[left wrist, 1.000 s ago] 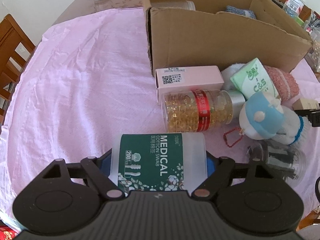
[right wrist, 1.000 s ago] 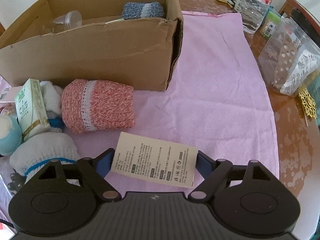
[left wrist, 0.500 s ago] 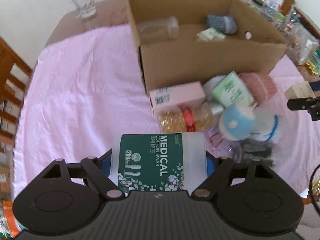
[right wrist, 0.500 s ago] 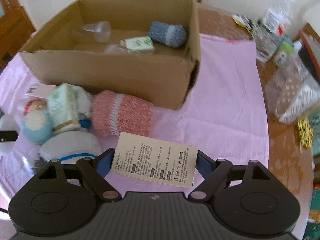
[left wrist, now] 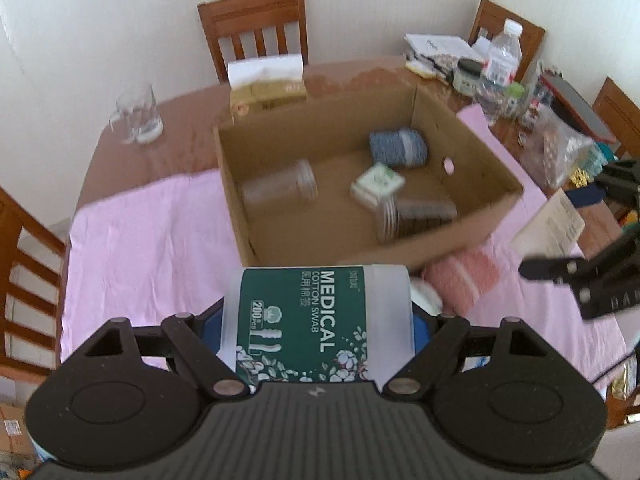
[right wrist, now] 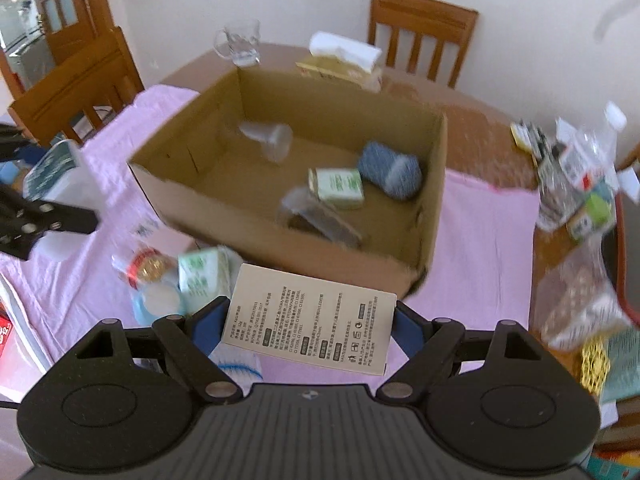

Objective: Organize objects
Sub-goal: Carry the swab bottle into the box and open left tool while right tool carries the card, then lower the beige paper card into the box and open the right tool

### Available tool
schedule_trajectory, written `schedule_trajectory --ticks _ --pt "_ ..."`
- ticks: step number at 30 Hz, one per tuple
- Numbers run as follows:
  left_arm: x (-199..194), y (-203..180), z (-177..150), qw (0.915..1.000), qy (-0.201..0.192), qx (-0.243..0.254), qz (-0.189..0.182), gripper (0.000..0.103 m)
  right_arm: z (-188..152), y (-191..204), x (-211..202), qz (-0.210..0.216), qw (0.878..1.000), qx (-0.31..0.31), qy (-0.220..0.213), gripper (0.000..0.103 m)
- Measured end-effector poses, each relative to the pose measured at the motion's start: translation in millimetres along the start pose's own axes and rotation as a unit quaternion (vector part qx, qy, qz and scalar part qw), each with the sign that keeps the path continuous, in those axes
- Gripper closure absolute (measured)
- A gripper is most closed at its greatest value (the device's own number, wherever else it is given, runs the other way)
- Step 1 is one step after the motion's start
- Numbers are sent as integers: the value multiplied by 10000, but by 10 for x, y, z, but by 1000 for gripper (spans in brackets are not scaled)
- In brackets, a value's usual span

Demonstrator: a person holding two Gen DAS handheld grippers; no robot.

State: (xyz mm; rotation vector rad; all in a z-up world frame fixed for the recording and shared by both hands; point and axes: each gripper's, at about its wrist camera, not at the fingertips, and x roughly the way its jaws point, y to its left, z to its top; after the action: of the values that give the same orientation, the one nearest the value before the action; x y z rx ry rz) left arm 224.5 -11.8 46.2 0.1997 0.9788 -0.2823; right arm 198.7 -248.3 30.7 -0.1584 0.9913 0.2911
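My left gripper point(left wrist: 316, 320) is shut on a clear tub of cotton swabs point(left wrist: 316, 316) with a green label, held above the pink cloth in front of the open cardboard box point(left wrist: 460, 244). My right gripper point(right wrist: 308, 320) is shut on a beige printed carton point(right wrist: 312, 316), also raised near the box's point(right wrist: 352, 260) front wall. Each gripper shows in the other's view: the right gripper point(left wrist: 576, 232) with its carton, the left gripper point(right wrist: 44, 192) with the tub point(right wrist: 56, 176). Inside the box lie a blue knitted roll point(left wrist: 398, 148), a green-white packet point(left wrist: 376, 184) and clear jars point(left wrist: 280, 188).
On the pink cloth point(left wrist: 148, 248) before the box lie a pink knitted roll point(left wrist: 464, 276), a capsule bottle point(right wrist: 148, 268), a green packet point(right wrist: 200, 276) and a blue plush point(right wrist: 156, 304). A glass mug point(left wrist: 138, 118), a tissue box point(left wrist: 266, 88), bottles point(left wrist: 500, 60) and wooden chairs point(left wrist: 256, 28) ring the table.
Both grippers have risen well above the table with their loads, so the views now look down into the box. Both wrists have rolled somewhat.
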Motion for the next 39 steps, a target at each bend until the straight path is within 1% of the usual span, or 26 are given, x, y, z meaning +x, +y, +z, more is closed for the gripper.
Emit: schedule_trajectory --ticks 6,11,13,14,15,16,20,27,39 --pt "134 40 345 9998 -184 -40 43 20 234 47 -82 0 9994 -168 -290 15" --pt "297 107 495 9994 -209 -266 37 20 371 31 -86 -1 9990 -180 -413 15" --pt "363 129 535 9990 -266 -355 -1 15 411 24 -69 -9 9989 -190 -422 15" --pt "392 140 551 9989 -246 -407 17 8 422 19 -59 -11 9989 -195 -424 15" --pt "409 152 561 9986 -250 -456 61 6 431 20 -47 -11 9989 -203 -419 15" --pt "424 167 564 9984 -268 -481 93 6 445 17 -32 -14 9989 -207 -410 15" --pt "476 208 535 9987 -199 -466 110 6 493 11 29 -13 9991 -229 -365 15" --pt "495 293 382 9983 -161 -527 213 6 592 -3 160 16 9992 -251 -296 15" --pt "346 469 40 9956 -158 -836 399 5 827 179 373 226 9983 -485 -234 15"
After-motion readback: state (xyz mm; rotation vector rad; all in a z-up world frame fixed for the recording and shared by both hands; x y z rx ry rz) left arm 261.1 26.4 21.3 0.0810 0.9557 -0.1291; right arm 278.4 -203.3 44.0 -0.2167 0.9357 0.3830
